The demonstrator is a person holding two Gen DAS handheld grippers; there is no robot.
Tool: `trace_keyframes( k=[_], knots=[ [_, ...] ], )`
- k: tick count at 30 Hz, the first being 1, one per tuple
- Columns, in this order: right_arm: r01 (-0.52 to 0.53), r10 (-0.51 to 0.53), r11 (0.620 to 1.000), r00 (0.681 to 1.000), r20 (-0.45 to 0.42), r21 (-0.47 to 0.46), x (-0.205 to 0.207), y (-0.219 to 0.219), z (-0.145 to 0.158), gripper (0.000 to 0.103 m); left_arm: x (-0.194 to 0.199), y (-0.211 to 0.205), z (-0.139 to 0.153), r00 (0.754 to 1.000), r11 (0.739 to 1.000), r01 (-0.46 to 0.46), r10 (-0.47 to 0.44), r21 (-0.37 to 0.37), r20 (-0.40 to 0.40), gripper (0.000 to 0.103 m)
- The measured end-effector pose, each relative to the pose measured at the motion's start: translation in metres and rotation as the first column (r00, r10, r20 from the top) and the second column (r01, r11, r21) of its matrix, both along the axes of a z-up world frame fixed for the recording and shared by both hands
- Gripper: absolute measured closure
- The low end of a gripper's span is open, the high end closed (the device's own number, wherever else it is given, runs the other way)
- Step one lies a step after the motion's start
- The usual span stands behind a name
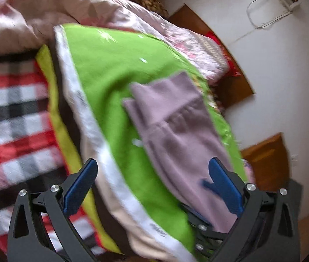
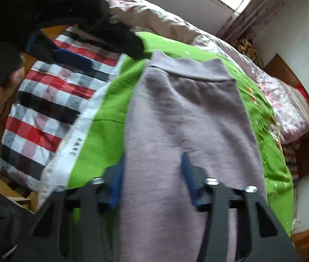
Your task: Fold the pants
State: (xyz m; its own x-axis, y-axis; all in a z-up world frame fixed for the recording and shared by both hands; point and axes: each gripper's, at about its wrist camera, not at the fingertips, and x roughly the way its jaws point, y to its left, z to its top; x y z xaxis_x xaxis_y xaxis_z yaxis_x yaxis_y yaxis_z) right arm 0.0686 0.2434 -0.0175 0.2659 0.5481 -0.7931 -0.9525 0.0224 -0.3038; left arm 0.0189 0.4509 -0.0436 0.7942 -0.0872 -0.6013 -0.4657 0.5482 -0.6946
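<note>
Right tongs (image 2: pixel 152 174) clamping the near end of the mauve pants (image 2: pixel 187 113), left tongs (image 1: pixel 152 187) standing apart and empty, pants lying on the green blanket (image 2: pixel 102 118) on the bed, waistband far, checked blanket (image 2: pixel 45 113) lying left.

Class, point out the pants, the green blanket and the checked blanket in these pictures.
Pants (image 2: pixel 189 118): right wrist view, middle of the seat.
Green blanket (image 1: pixel 115 69): left wrist view, bare upper part.
Checked blanket (image 2: pixel 45 109): right wrist view, red and black squares.

There was one pair of mauve pants (image 2: pixel 189 113), one green blanket (image 1: pixel 119 69), one red, black and white checked blanket (image 2: pixel 51 109), one pink quilt (image 1: pixel 45 4), and two grippers, left gripper (image 1: pixel 152 185) and right gripper (image 2: pixel 152 174).
</note>
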Motion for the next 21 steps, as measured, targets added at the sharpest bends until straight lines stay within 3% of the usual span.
trace_keyframes(
  k=[4,11,21],
  knots=[
    [0.044,-0.043,0.998,0.999,-0.032,0.044,0.001,-0.003,0.008,0.079,0.011,-0.012,-0.004,0.994,0.990,0.083,-0.076,-0.110,0.073,0.002],
    [0.094,-0.090,0.993,0.995,-0.052,0.074,0.004,-0.006,0.018,0.087,0.029,-0.031,-0.008,0.983,0.975,0.164,-0.149,-0.148,0.106,0.002],
    [0.159,-0.136,0.977,0.977,-0.164,0.139,0.023,-0.018,0.033,0.089,0.063,-0.015,-0.026,0.971,0.936,0.187,-0.130,-0.298,0.203,0.004]
  ],
)
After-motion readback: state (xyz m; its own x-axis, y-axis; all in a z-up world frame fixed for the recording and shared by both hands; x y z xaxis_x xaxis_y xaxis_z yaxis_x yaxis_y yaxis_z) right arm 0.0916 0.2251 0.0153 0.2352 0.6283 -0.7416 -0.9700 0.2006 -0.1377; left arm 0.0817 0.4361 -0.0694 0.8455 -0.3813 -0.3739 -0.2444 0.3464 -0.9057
